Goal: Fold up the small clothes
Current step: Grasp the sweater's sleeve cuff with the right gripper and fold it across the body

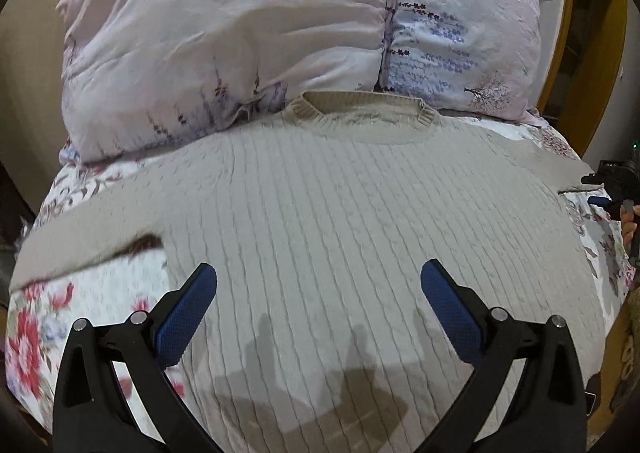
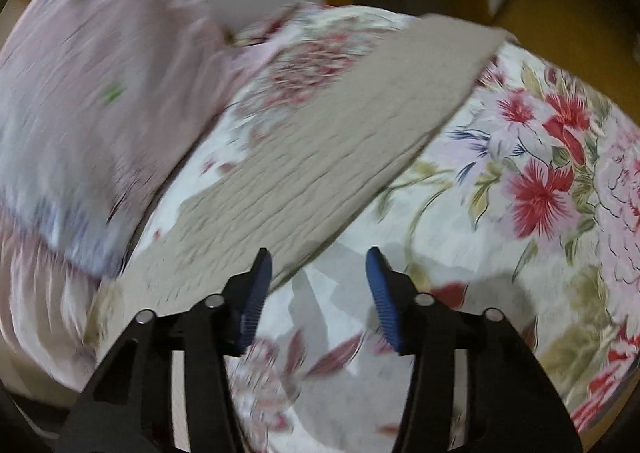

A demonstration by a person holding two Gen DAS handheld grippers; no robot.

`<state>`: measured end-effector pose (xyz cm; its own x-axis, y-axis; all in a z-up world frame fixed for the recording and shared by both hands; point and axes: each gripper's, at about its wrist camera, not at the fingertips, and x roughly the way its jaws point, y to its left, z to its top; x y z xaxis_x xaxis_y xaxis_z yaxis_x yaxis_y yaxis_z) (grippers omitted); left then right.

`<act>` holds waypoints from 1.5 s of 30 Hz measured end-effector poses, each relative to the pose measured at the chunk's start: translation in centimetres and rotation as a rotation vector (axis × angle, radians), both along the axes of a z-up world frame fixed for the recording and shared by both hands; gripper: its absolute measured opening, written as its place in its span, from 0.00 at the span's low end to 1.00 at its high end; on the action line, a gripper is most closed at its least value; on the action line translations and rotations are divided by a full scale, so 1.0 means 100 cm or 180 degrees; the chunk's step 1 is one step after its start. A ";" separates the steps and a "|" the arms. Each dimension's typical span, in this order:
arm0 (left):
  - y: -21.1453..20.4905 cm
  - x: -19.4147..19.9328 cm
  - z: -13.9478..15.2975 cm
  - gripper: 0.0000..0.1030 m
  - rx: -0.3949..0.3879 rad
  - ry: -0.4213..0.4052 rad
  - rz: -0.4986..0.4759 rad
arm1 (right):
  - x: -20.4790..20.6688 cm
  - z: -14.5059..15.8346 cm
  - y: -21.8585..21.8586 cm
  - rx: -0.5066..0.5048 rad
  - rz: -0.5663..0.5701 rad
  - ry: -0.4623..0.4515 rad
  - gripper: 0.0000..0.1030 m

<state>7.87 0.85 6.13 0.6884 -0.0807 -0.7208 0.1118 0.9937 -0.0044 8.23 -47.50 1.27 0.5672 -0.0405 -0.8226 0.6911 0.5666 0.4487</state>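
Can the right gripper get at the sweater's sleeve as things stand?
Probably yes. The right gripper is open, and the sleeve lies flat on the floral bedsheet just ahead of its left finger. Nothing covers the sleeve's near edge. The pillow sits off to the side.

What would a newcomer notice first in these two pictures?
First, the beige cable-knit sweater, spread flat on the floral bedsheet, collar toward the lilac pillow. Then the open left gripper above its body, and the open right gripper beside the sleeve.
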 end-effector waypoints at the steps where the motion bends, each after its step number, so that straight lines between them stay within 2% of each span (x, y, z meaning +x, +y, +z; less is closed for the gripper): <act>1: 0.000 0.004 0.001 0.99 -0.0016 0.0008 -0.0012 | 0.002 -0.001 -0.002 0.0002 -0.0039 -0.0033 0.43; 5: 0.001 0.022 -0.004 0.99 -0.0133 0.0088 -0.0022 | 0.010 -0.007 -0.018 0.0077 -0.0189 -0.0148 0.35; 10: 0.006 0.039 -0.010 0.99 -0.0449 0.0132 -0.0031 | 0.007 -0.009 -0.042 0.0117 -0.0480 -0.0265 0.25; 13: 0.010 0.047 -0.012 0.99 -0.0614 0.0132 -0.0030 | 0.001 -0.008 -0.052 0.0016 -0.0626 -0.0271 0.21; 17: 0.012 0.057 -0.016 0.99 -0.0686 0.0131 -0.0031 | 0.013 -0.004 -0.048 -0.0307 -0.0509 -0.0126 0.10; 21: 0.015 0.063 -0.020 0.99 -0.0754 0.0139 0.0009 | 0.018 0.018 -0.034 -0.0637 -0.0381 -0.0248 0.08; 25: 0.016 0.065 -0.021 0.99 -0.0775 0.0126 -0.0080 | 0.025 0.056 0.000 -0.1004 -0.0054 -0.0500 0.07; 28: 0.015 0.066 -0.021 0.99 -0.0866 0.0143 -0.0181 | 0.035 0.083 0.045 -0.1125 0.0402 -0.0797 0.07; 31: 0.017 0.068 -0.022 0.99 -0.1076 0.0210 -0.0218 | 0.047 0.096 0.111 -0.1091 0.1057 -0.1041 0.07; 34: 0.018 0.069 -0.023 0.99 -0.1275 0.0251 -0.0227 | 0.059 0.085 0.167 -0.1014 0.1578 -0.1046 0.07; 37: 0.020 0.069 -0.023 0.99 -0.1427 0.0272 -0.0199 | 0.077 0.044 0.219 -0.0850 0.2068 -0.0760 0.06; 39: 0.020 0.070 -0.023 0.99 -0.1475 0.0303 -0.0188 | 0.082 0.023 0.233 -0.0790 0.2160 -0.0576 0.03; 42: 0.019 0.072 -0.022 0.99 -0.1566 0.0354 -0.0209 | 0.088 0.000 0.236 -0.0609 0.2205 -0.0382 0.03; 43: 0.020 0.072 -0.021 0.99 -0.1598 0.0365 -0.0216 | 0.088 -0.001 0.235 -0.0576 0.2192 -0.0375 0.04; 45: 0.021 0.074 -0.020 0.99 -0.1672 0.0385 -0.0224 | 0.082 0.003 0.230 -0.0433 0.2158 -0.0423 0.16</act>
